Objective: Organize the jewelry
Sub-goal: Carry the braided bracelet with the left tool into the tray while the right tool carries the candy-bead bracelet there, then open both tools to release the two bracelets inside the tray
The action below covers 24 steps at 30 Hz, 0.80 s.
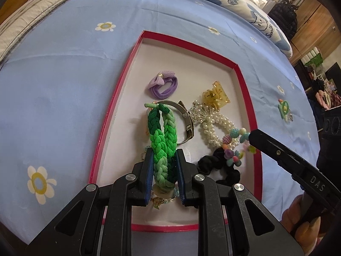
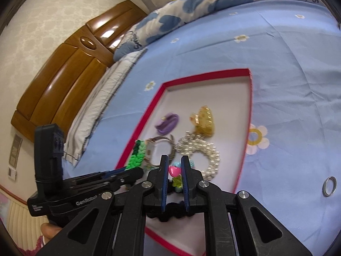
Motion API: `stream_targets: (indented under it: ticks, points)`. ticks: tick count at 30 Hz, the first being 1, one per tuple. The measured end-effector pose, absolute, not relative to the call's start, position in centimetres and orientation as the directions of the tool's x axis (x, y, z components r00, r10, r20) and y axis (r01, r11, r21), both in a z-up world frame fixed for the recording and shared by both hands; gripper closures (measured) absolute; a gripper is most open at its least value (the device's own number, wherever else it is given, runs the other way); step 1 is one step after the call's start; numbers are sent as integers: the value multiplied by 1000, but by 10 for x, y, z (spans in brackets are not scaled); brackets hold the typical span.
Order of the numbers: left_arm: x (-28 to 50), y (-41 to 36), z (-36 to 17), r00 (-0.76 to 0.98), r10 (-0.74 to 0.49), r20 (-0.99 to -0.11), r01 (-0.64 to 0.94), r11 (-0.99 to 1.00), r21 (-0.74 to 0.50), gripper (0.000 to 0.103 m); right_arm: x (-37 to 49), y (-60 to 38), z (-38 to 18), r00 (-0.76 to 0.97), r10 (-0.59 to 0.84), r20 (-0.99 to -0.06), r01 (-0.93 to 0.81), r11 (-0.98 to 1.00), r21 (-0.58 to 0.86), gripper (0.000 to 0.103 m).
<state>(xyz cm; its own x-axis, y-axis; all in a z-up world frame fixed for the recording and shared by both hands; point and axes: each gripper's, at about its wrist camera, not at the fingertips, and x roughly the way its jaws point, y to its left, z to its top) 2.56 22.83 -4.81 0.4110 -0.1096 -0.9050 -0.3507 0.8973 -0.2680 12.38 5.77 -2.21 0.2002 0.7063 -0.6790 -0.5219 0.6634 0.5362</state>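
Observation:
A red-rimmed white tray (image 1: 245, 81) lies on the blue bedsheet. My left gripper (image 1: 164, 157) is shut on a green braided hair tie (image 1: 163, 136) and holds it over the tray's near part. My right gripper (image 2: 174, 166) is shut on a colourful bead bracelet (image 2: 173, 171), which also shows in the left wrist view (image 1: 234, 147) at the tray's right side. In the tray lie a purple bow hair tie (image 1: 162, 85), a yellow claw clip (image 1: 216, 95), a pearl bracelet (image 1: 215, 128), a metal watch (image 1: 187, 119) and a black scrunchie (image 1: 215, 166).
A green ornament (image 1: 284, 108) lies on the sheet right of the tray. A silver ring (image 2: 329, 185) lies on the sheet right of the tray in the right wrist view. A patterned quilt (image 2: 191, 4) and a wooden headboard (image 2: 64, 74) stand beyond.

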Motion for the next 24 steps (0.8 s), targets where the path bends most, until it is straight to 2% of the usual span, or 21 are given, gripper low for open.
stream_targets:
  ticks: [10,13,21,22,24]
  points:
    - [34,227,-58,382,-112,-917,-344,904,-254,85,134,65,-39,199,653,-730,-528,700,482,91]
    - [36,226,-60,378,-110,-919,-340,907,-249,85,135,66,-42,196,648,-736,-526,703,479,87]
    - [37,224,-60,373,-105,-922,-341,909,-241,82,137,64,-46,182,653,-736,-512,701,496,86]
    - [37,223,-60,372,-105,-922,-343,908,-242,79,137,64,-45,183,654,-734,-511,701,497,84]
    - [36,224,-60,376,-106,-921,-346,905,-246,71,137,62,-44,184,659,-729,-506,699,504,72]
